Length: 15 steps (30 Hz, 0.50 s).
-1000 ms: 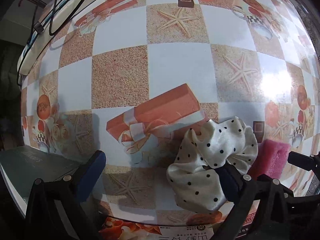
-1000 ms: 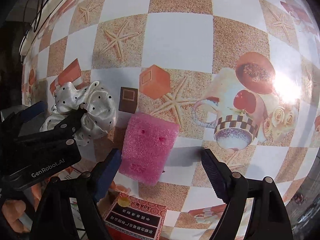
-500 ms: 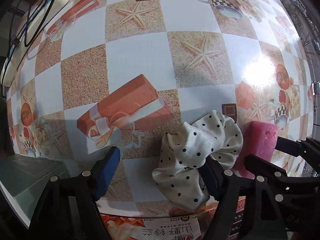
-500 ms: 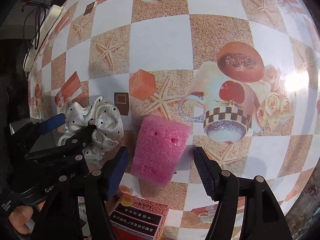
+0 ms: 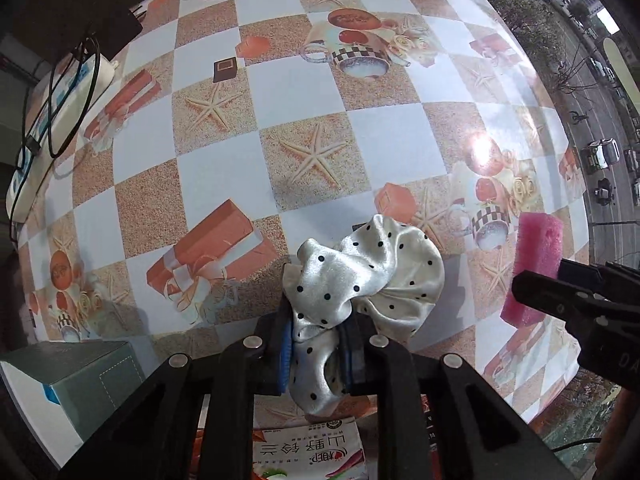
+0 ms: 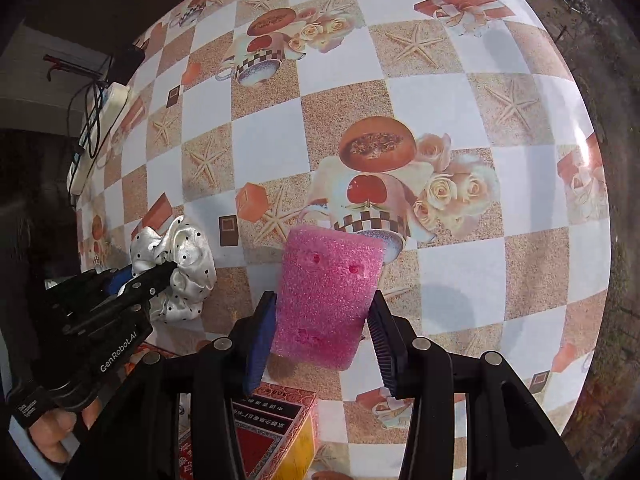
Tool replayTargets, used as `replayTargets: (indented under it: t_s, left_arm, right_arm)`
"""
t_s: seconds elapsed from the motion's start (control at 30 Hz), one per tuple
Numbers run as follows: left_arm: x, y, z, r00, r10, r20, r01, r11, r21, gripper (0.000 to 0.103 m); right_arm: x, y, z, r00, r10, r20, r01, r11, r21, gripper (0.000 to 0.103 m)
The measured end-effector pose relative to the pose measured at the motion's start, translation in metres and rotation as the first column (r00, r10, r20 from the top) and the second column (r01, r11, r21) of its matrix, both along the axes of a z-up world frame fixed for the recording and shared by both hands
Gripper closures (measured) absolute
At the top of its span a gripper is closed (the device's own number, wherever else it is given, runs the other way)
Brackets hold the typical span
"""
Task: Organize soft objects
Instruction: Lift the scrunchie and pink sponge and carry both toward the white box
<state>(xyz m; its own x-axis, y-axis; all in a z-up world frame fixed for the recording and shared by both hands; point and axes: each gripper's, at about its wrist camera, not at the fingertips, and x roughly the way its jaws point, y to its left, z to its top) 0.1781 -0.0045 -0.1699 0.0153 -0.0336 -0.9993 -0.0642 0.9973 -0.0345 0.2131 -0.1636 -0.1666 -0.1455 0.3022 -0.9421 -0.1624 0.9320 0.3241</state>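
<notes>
While the left gripper [image 5: 316, 354] pinches the scrunchie [image 5: 360, 276] (slippery satin), the right gripper [image 6: 320, 338] closing on the sponge [image 6: 326, 296] at twelve o'clock risks squeezing it out.

Your scrunchie [image 5: 360, 280] is glossy cream-white satin with small black dots, and your sponge [image 6: 326, 300] is a grainy bright pink. Your desk [image 5: 304, 92] wears a check of white and sandy tan squares, printed with pale starfish, orange-red gift boxes tied with white ribbon, and cups with black-and-white chequered bands. Each black hand-held gripper [image 5: 318, 354] carries blue pads [image 6: 260, 350].
</notes>
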Motion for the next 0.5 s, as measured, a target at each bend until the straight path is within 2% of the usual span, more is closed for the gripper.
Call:
replayTargets:
  t_s: [0.27, 0.43, 0.5]
  left_arm:
    - [-0.002, -0.053, 0.057, 0.991, -0.091, 0.101, 0.092, 0.996, -0.004, 0.082]
    - [-0.007, -0.064, 0.095, 0.974, -0.163, 0.160, 0.167, 0.986, -0.014, 0.082]
    - [-0.006, -0.075, 0.100, 0.966, -0.186, 0.181, 0.193, 0.981, -0.023, 0.082]
  right_arm:
    - [-0.015, -0.047, 0.052, 0.987, -0.089, 0.135, 0.093, 0.995, -0.028, 0.056]
    - [-0.034, -0.070, 0.072, 0.974, -0.157, 0.165, 0.165, 0.986, -0.037, 0.056]
    - [-0.042, -0.078, 0.078, 0.967, -0.180, 0.180, 0.190, 0.981, -0.045, 0.056]
